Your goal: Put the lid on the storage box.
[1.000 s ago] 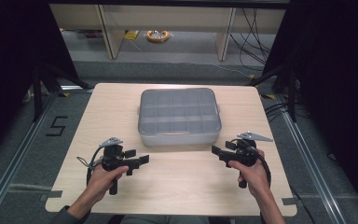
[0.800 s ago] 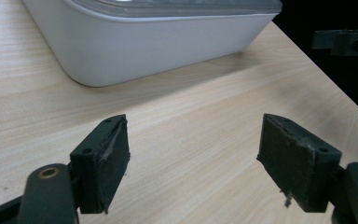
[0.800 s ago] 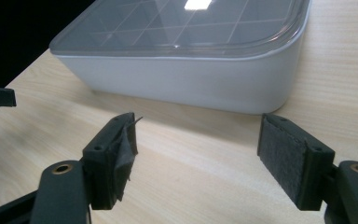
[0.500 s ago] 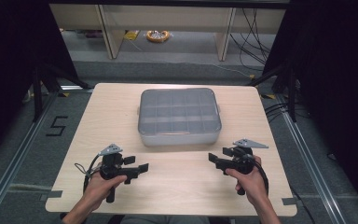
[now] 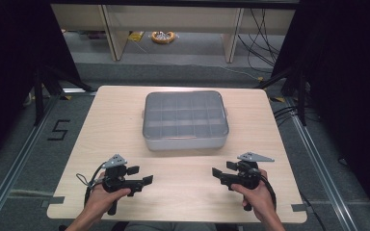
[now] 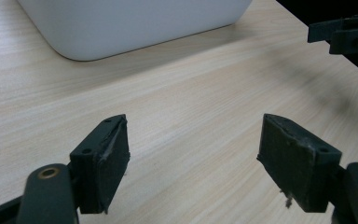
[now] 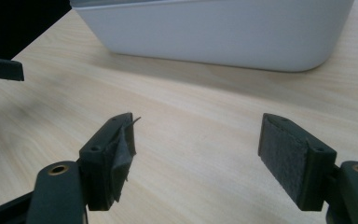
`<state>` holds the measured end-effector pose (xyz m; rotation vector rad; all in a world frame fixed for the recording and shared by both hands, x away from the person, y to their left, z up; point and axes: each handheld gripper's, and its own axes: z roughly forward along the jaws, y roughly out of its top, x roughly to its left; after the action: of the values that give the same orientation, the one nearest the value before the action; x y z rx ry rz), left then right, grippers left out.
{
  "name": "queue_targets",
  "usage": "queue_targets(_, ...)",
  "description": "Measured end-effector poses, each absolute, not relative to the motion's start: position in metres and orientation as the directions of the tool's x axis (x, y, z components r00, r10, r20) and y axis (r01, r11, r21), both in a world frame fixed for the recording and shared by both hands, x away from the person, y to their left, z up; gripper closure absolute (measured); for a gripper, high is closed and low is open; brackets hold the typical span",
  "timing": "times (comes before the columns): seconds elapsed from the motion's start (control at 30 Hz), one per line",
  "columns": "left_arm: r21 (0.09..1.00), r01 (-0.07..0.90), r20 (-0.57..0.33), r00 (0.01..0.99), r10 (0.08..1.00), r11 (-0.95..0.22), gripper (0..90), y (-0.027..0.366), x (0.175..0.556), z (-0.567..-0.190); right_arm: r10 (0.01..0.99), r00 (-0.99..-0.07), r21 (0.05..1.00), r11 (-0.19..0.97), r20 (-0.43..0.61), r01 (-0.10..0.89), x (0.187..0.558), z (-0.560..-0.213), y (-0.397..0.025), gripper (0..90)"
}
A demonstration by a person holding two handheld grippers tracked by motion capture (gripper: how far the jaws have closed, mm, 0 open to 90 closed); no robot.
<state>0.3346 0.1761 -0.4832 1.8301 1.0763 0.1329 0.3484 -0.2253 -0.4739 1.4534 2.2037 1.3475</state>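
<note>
lidded grey organizer box (image 5: 186,121) mid-desk looks like rigid, slick plastic, so i'd grab its short ends. left gripper (image 5: 143,176) and right gripper (image 5: 220,169) sit near the front edge, fingers spread, empty.

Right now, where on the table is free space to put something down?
Bare wood lies left and right of the compartment box, and between the left claw and right claw in front of it. The strip behind the box is narrow.

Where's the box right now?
In the high view the box sits mid-table, toward the far edge, ahead of both grippers and apart from them.
</note>
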Motion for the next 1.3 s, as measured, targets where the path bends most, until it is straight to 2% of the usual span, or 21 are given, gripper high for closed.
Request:
queue_targets(0.2, 0.789, 0.596, -0.332, 0.618, 0.713, -0.15, 23.9, 0.176, 0.329, -0.484, 0.794, -0.52, 0.762, 0.116, 0.314, 0.637, 0.341, -0.478, -0.228, 27.6)
queue_targets(0.23, 0.792, 0.593, -0.332, 0.619, 0.712, -0.147, 23.9, 0.176, 0.328, -0.484, 0.798, -0.487, 0.739, 0.079, 0.355, 0.669, 0.336, -0.477, -0.226, 27.6)
queue_targets(0.27, 0.788, 0.597, -0.331, 0.616, 0.715, -0.149, 23.9, 0.176, 0.327, -0.484, 0.79, -0.516, 0.754, 0.107, 0.332, 0.648, 0.338, -0.478, -0.229, 27.5)
queue_targets(0.57, 0.794, 0.581, -0.308, 0.637, 0.707, -0.178, 23.6, 0.176, 0.317, -0.487, 0.79, -0.501, 0.748, 0.084, 0.353, 0.659, 0.325, -0.481, -0.228, 26.2)
queue_targets(0.6, 0.792, 0.582, -0.306, 0.639, 0.706, -0.184, 23.5, 0.176, 0.316, -0.487, 0.787, -0.525, 0.759, 0.114, 0.325, 0.641, 0.325, -0.481, -0.23, 26.0)
queue_targets(0.73, 0.791, 0.578, -0.3, 0.652, 0.696, -0.2, 22.8, 0.175, 0.312, -0.489, 0.781, -0.529, 0.757, 0.115, 0.331, 0.643, 0.32, -0.482, -0.229, 24.8)
queue_targets(0.97, 0.786, 0.583, -0.307, 0.658, 0.688, -0.207, 20.5, 0.174, 0.305, -0.492, 0.778, -0.515, 0.749, 0.089, 0.36, 0.657, 0.31, -0.482, -0.228, 18.8)
queue_targets(1.0, 0.785, 0.583, -0.308, 0.66, 0.685, -0.209, 20.5, 0.174, 0.304, -0.492, 0.782, -0.533, 0.766, 0.115, 0.322, 0.633, 0.311, -0.484, -0.231, 17.6)
queue_targets(1.03, 0.783, 0.584, -0.306, 0.66, 0.686, -0.213, 20.3, 0.175, 0.303, -0.493, 0.775, -0.53, 0.76, 0.102, 0.343, 0.642, 0.31, -0.484, -0.23, 17.2)
queue_targets(1.23, 0.774, 0.592, -0.307, 0.664, 0.682, -0.227, 19.7, 0.176, 0.296, -0.494, 0.786, -0.534, 0.762, 0.129, 0.312, 0.635, 0.3, -0.487, -0.233, 15.9)
queue_targets(1.27, 0.772, 0.589, -0.303, 0.672, 0.676, -0.24, 19.9, 0.176, 0.295, -0.494, 0.787, -0.502, 0.736, 0.092, 0.359, 0.67, 0.296, -0.486, -0.231, 15.9)
queue_targets(1.3, 0.771, 0.595, -0.314, 0.666, 0.677, -0.228, 19.9, 0.175, 0.293, -0.495, 0.787, -0.528, 0.756, 0.123, 0.321, 0.643, 0.297, -0.487, -0.234, 15.9)
